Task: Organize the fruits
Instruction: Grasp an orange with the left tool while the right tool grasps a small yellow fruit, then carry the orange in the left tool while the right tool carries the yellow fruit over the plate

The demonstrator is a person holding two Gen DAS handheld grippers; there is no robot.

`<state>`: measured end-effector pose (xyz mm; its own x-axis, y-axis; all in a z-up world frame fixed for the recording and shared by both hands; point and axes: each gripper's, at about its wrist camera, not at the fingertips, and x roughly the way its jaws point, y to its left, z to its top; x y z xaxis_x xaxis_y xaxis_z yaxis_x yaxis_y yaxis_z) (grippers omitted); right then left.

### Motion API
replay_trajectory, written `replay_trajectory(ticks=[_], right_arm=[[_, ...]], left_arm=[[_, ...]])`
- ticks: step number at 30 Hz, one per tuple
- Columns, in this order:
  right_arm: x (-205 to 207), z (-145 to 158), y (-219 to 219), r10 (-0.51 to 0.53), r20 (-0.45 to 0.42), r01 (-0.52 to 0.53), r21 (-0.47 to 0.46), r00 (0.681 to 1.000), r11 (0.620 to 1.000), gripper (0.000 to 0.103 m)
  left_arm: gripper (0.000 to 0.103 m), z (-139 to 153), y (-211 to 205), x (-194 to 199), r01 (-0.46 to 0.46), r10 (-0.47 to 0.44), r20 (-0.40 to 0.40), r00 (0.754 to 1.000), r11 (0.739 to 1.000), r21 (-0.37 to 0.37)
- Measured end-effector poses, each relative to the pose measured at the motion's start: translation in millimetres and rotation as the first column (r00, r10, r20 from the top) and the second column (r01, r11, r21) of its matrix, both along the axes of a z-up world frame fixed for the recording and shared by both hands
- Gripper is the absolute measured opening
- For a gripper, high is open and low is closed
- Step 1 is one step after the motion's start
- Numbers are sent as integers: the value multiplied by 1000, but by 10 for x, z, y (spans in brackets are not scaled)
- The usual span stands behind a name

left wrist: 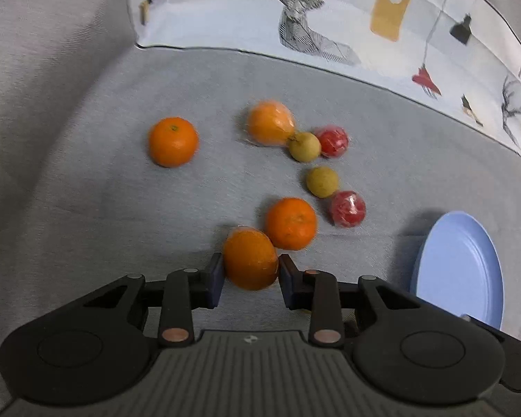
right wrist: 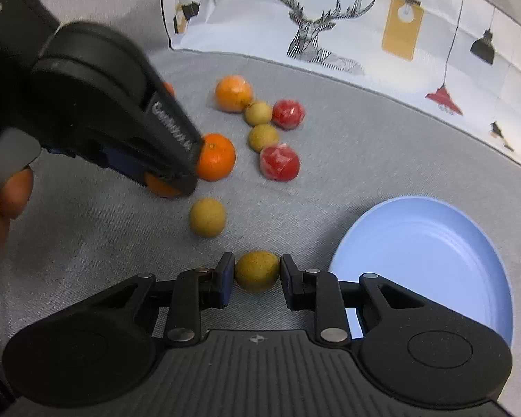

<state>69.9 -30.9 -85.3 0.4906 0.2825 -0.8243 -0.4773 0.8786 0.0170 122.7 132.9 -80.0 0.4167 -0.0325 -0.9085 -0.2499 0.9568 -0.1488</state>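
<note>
Left gripper (left wrist: 250,271) grasps a wrapped orange (left wrist: 250,259) and right gripper (right wrist: 255,274) closes around a yellow-green fruit (right wrist: 257,271), near the blue plate (right wrist: 469,229) on the grey sofa seat (right wrist: 382,146).

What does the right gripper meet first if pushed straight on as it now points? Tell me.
The right gripper would first meet the small round yellow-green fruit already between its pads; past that, probably the grey fabric surface, though depth is unclear.

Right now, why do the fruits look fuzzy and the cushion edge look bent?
Left wrist view: motion blur smears the oranges; the fisheye lens bows the cushion's edge. Right wrist view: the left tool is blurred up close, and the blue plate looks stretched near the frame's edge.
</note>
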Motion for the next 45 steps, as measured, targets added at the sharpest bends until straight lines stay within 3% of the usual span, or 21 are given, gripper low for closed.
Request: replay_trajectory(ticks=[5,11,16,22,29,38,45], right_arm=[[-68,272,-182,-19,45,15,92,999,996,29],[-155,782,-671,-74,122,53,167,990,985,29],[-237,992,-1244,-138,220,99,180,966,979,29],[-192,813,-1735,-280,197,231,237,939,944,29],[-25,623,-1825,-327,133,291,234,936,928,29],[162,484,-1942,-361,61,343,199,930,918,29],[254,328,-2071,-391,-42,392,183,919,902,29]], left_arm=[[37,117,35,-110,-46,45,18,999,997,61],[36,391,-159,-231,-10,-13,121,993,982,187],[36,555,-317,-356,-24,-4,177,984,987,157],[36,611,-675,-525,3,-19,200,980,997,82],[36,561,-994,-555,126,-160,212,964,978,163],[36,378,-1073,-423,180,-207,158,966,969,170],[36,343,-1336,-449,324,-340,179,923,940,110]])
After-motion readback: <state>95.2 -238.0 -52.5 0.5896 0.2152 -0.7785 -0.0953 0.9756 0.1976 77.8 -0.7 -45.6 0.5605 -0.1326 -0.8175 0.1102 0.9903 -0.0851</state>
